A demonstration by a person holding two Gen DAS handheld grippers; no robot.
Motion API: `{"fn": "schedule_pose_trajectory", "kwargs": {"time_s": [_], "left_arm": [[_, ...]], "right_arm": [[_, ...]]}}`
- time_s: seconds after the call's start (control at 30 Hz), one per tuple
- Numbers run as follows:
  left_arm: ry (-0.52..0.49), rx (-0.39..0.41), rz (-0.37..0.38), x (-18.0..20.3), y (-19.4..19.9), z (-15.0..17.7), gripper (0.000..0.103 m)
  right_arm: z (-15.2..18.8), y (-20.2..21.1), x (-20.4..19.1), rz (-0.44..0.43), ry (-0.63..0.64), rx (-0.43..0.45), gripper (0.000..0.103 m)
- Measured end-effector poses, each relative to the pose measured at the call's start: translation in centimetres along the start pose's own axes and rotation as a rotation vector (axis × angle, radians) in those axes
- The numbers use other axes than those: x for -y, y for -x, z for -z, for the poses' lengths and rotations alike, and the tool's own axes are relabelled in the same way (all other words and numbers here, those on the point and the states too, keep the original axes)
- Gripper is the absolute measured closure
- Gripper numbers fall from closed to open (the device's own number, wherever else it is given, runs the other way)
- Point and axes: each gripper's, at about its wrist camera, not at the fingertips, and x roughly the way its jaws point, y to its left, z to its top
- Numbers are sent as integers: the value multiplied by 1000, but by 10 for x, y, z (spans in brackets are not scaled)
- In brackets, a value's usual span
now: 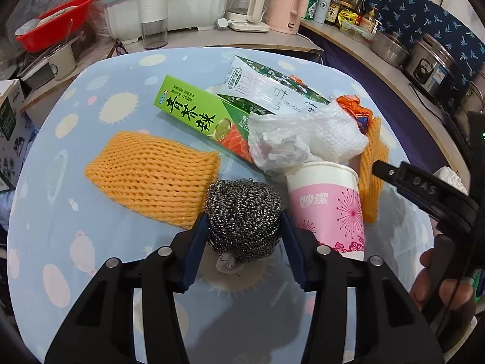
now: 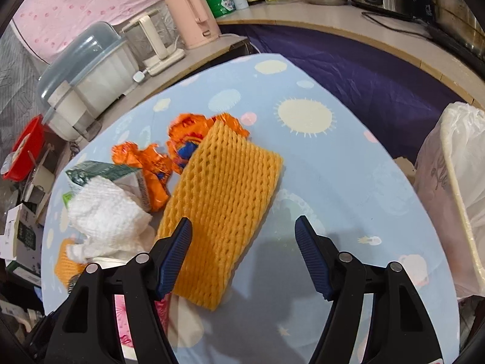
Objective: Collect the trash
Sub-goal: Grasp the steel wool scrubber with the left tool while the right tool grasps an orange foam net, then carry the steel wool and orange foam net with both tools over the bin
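My left gripper (image 1: 244, 221) is shut on a steel wool scrubber (image 1: 242, 215), held just above the table. Beside it stand a pink paper cup (image 1: 329, 209), an orange foam net (image 1: 151, 179), a green wasabi box (image 1: 197, 115), a milk carton (image 1: 266, 88), crumpled white tissue (image 1: 282, 142) and white foam wrap (image 1: 336, 130). My right gripper (image 2: 244, 236) is open and empty, hovering over a second orange foam net (image 2: 224, 209). An orange foil wrapper (image 2: 151, 163) lies behind the net. The right gripper also shows at the right edge of the left wrist view (image 1: 424, 188).
The table has a blue patterned cloth (image 2: 333, 182). A white bin lined with a plastic bag (image 2: 460, 182) stands off the table's right side. Counters behind hold kettles (image 1: 288, 3), a dish cover, bottles, pots and a red basin (image 1: 54, 21).
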Motion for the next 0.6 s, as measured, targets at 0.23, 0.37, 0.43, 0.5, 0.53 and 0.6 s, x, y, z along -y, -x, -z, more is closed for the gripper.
{"fn": "schedule_pose_trajectory", "kwargs": {"time_s": [0.23, 0.37, 0.43, 0.5, 0.53, 0.6], "left_arm": [[-10, 5, -1, 4, 4, 2, 60], [-6, 9, 2, 4, 12, 5, 61], [-6, 14, 2, 5, 18, 7, 61], [-3, 21, 6, 7, 26, 10, 62], [-3, 25, 9, 7, 30, 11, 62], [-9, 37, 14, 9, 41, 12, 62]], "right_arm": [[10, -3, -3, -41, 42, -1, 89], [15, 19, -6, -29, 90, 38, 93], [18, 35, -1, -37, 92, 58, 93], [21, 51, 4, -43, 90, 77, 93], [22, 59, 7, -45, 89, 88, 93], [25, 76, 13, -43, 88, 111, 93]]}}
